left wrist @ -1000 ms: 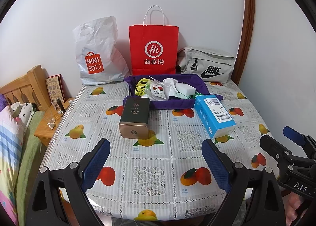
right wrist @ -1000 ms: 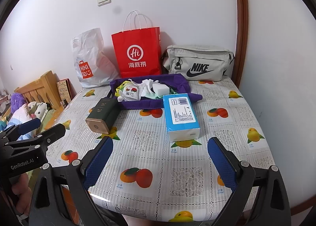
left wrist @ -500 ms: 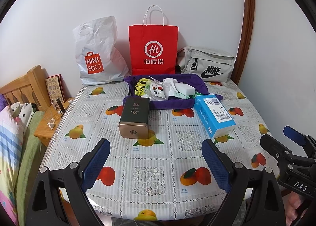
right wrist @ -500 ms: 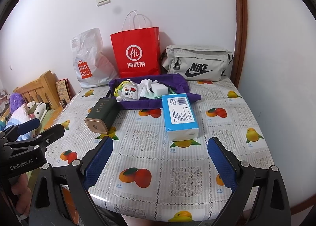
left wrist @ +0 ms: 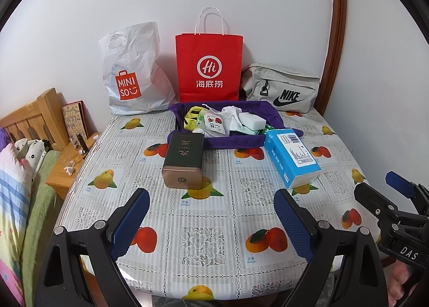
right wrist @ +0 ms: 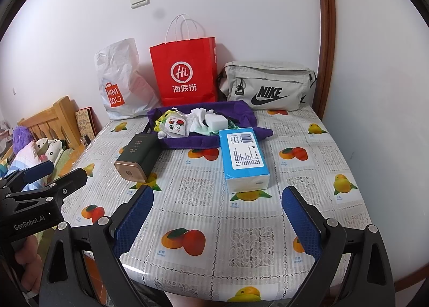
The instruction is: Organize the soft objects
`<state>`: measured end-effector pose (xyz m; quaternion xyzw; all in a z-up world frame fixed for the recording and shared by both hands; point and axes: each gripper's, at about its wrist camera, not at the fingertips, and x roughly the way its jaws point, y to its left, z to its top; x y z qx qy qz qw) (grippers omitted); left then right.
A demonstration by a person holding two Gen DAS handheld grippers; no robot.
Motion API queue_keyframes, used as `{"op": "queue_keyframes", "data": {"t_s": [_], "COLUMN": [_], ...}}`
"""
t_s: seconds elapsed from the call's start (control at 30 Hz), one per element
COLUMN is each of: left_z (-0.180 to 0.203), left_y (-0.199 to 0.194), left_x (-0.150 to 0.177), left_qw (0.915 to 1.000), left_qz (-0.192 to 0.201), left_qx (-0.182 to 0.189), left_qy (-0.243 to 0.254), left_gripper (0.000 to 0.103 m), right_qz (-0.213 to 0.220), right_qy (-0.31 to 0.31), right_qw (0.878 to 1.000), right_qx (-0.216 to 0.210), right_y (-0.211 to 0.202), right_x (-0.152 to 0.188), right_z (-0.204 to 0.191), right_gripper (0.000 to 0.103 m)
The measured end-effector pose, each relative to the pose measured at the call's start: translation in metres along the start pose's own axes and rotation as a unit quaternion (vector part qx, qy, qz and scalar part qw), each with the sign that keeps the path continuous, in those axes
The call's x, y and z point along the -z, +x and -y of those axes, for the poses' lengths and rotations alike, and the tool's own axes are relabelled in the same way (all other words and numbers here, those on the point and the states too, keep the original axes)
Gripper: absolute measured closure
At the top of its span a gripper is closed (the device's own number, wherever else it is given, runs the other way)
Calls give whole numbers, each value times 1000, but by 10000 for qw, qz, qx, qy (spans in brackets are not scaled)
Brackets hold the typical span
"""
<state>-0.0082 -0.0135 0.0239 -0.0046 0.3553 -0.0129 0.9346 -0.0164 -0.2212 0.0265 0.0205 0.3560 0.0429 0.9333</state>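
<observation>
A purple fabric tray sits at the back middle of the table, holding a white sponge block, white cloth, a small printed pouch and a yellow packet. A blue tissue pack lies in front of it on the right, a dark green tin on the left. My left gripper hovers open over the table's near edge. My right gripper is open too, just short of the tissue pack. Neither holds anything.
Against the wall stand a white Miniso plastic bag, a red paper bag and a grey Nike pouch. A fruit-print cloth covers the table. Left of it are a wooden nightstand and a bed with pillows.
The right wrist view has drifted slightly, so the objects sit a little lower and left. The left gripper has not moved. Nothing on the table has shifted.
</observation>
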Motion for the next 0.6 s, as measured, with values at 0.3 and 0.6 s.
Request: {"op": "queue_keyframes", "data": {"t_s": [0.3,0.6], "left_z": [0,-2], "left_y": [1,4], "left_x": [-1,3], "left_qw": [10000,10000], "left_qz": [-3,-21], "left_qx": [-13,-28], "left_qy": [-2,-1], "left_gripper": [9,9], "right_qz": [-4,-4], "right_qy": [6,-3], "right_qw": [10000,10000], "right_qx": [1,-10], "right_y": [0,2], "right_x": [0,-1], "right_z": [-1,-1], "right_gripper": [7,7]}}
